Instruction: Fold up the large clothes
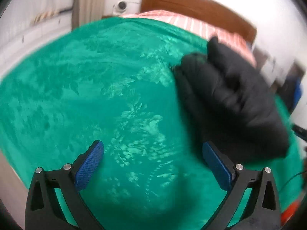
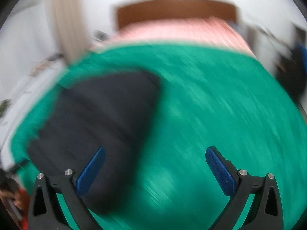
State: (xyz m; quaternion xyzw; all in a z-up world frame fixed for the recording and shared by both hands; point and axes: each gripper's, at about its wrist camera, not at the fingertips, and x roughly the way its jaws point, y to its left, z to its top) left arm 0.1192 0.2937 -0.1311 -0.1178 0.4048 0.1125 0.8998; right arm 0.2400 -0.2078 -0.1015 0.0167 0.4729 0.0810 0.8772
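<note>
A black garment (image 1: pixel 230 99) lies bunched and folded on a green blanket (image 1: pixel 96 95), to the right in the left wrist view. In the right wrist view the same black garment (image 2: pixel 99 126) lies to the left on the green blanket (image 2: pixel 220 115). My left gripper (image 1: pixel 153 149) is open and empty above the blanket, left of the garment. My right gripper (image 2: pixel 155 155) is open and empty; its left finger (image 2: pixel 90 172) is over the garment's edge. The right wrist view is motion-blurred.
The blanket covers a bed with a pink striped sheet (image 1: pixel 191 23) and a brown headboard (image 1: pixel 191 3) at the far end. White walls and a curtain (image 2: pixel 63 19) stand behind. A small white camera (image 1: pixel 120 6) sits by the headboard.
</note>
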